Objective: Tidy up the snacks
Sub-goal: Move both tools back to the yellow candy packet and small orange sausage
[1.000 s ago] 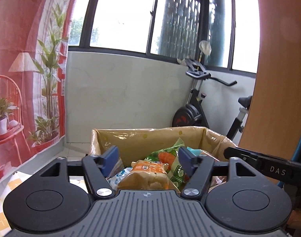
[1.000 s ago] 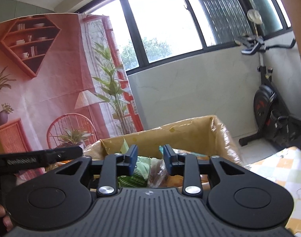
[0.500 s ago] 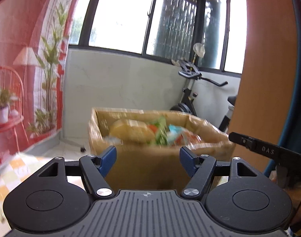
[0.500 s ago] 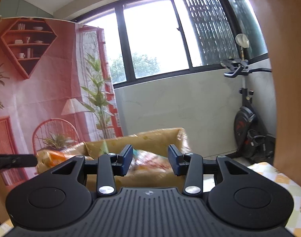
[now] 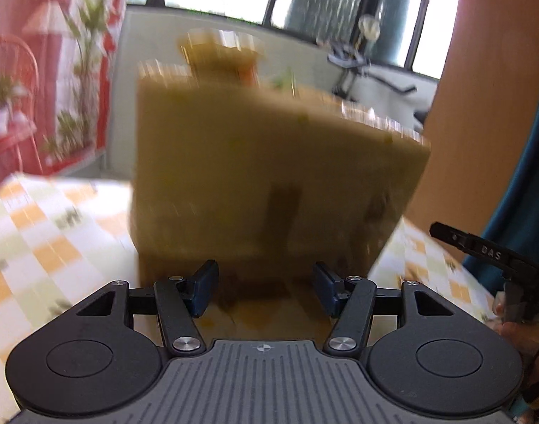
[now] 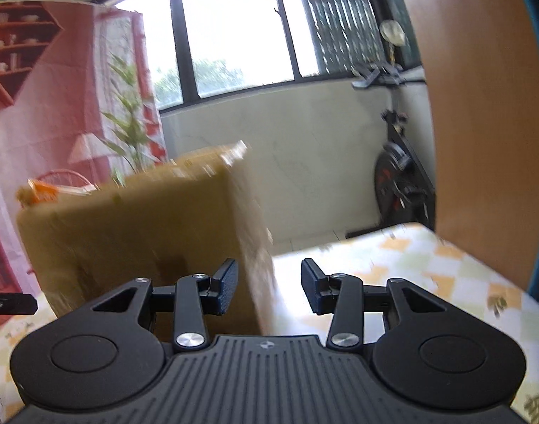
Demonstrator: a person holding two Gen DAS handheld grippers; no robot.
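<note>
A brown cardboard box (image 5: 269,176) stands on the checked tablecloth (image 5: 57,233), blurred by motion. Snack packets, one of them orange (image 5: 220,56), poke above its rim. My left gripper (image 5: 265,282) faces the box's near wall low down. Its jaws are closing with only the foot of the box beyond the tips and no snack between them. In the right wrist view the same box (image 6: 128,240) fills the left side, an orange packet (image 6: 39,190) at its top. My right gripper (image 6: 269,284) is open, and the box's right corner edge lies in line with the gap.
An exercise bike (image 6: 396,176) stands by the white wall under the windows. A wooden panel (image 6: 481,106) rises at the right. The tablecloth (image 6: 428,275) runs on to the right of the box. A black lever marked DAS (image 5: 481,251) and a hand (image 5: 516,332) show at right.
Both grippers have sunk from above the box's open top to its side wall, which now looms close. The left jaws have narrowed; the right jaws stand wider than a second ago.
</note>
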